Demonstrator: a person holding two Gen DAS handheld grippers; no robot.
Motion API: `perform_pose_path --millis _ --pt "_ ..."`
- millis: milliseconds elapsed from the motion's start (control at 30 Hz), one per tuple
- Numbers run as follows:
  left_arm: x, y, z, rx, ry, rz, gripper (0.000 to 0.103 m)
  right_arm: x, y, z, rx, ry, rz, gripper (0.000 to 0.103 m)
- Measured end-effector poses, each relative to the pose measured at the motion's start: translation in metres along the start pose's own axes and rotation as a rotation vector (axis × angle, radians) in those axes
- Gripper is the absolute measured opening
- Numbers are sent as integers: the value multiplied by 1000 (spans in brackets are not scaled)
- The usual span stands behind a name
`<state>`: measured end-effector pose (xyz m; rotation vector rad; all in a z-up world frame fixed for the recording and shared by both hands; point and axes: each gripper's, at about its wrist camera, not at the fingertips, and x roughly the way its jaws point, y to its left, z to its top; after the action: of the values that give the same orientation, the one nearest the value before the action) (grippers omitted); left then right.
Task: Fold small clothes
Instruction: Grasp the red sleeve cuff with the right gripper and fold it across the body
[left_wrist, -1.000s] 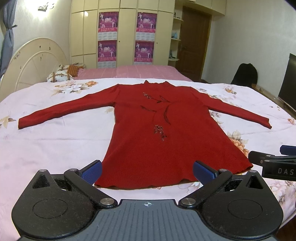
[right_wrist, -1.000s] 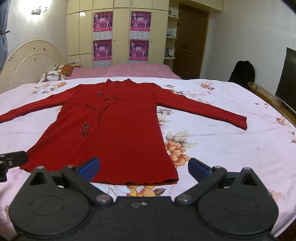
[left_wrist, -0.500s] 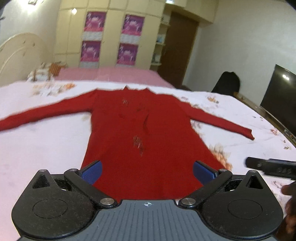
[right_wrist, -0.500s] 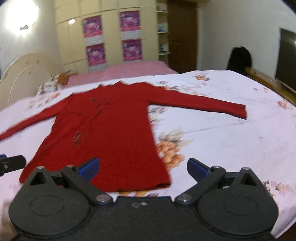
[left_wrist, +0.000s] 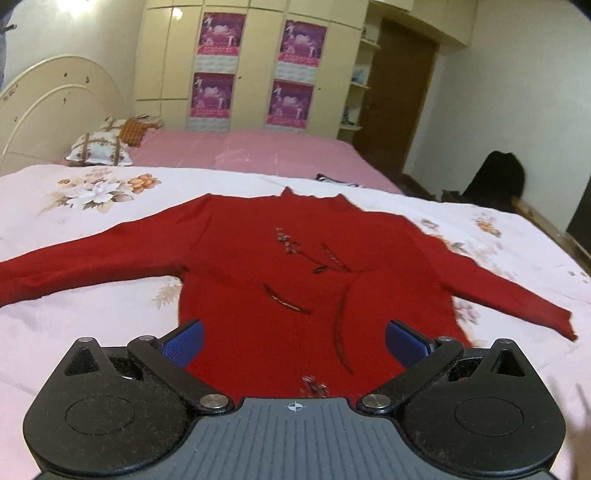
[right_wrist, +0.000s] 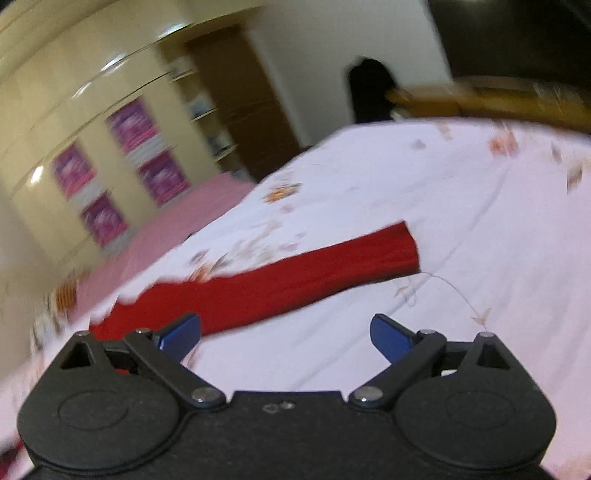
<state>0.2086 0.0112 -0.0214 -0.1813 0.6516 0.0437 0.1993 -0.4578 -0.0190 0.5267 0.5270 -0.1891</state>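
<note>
Nearest in the left wrist view, the left gripper (left_wrist: 293, 343) hangs over the lower body of the red sweater (left_wrist: 295, 280), its blue fingers (left_wrist: 183, 341) spread wide with only cloth beneath them and nothing gripped. In the right wrist view the right gripper (right_wrist: 286, 336) has its fingers (right_wrist: 391, 334) almost fully apart; they have just been closing a little, with only bare sheet between them. The view is tilted and blurred, which suggests the hand is being swung and rolled toward the sweater's right sleeve (right_wrist: 295, 280), probably to take the cuff (right_wrist: 408, 247) and start the first fold.

The sweater lies face up and flat on the floral sheet of the bed (left_wrist: 74, 332), hem near, collar far, both sleeves stretched out to the sides, a layout that suits folding the sleeves inward over the body. Beyond the collar lie a pink bedspread (left_wrist: 258, 151) and pillows (left_wrist: 99, 147) at far left; a wardrobe with posters (left_wrist: 258, 74) stands against the far wall.
</note>
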Motion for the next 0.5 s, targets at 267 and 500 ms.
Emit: perform_pose_path --millis 267,500 --pt "41 17 -1 4 77 74 103 98 -92 1 490 61 -23 35" --pt "68 30 1 -20 101 105 103 123 -100 0 553 9 -4 37"
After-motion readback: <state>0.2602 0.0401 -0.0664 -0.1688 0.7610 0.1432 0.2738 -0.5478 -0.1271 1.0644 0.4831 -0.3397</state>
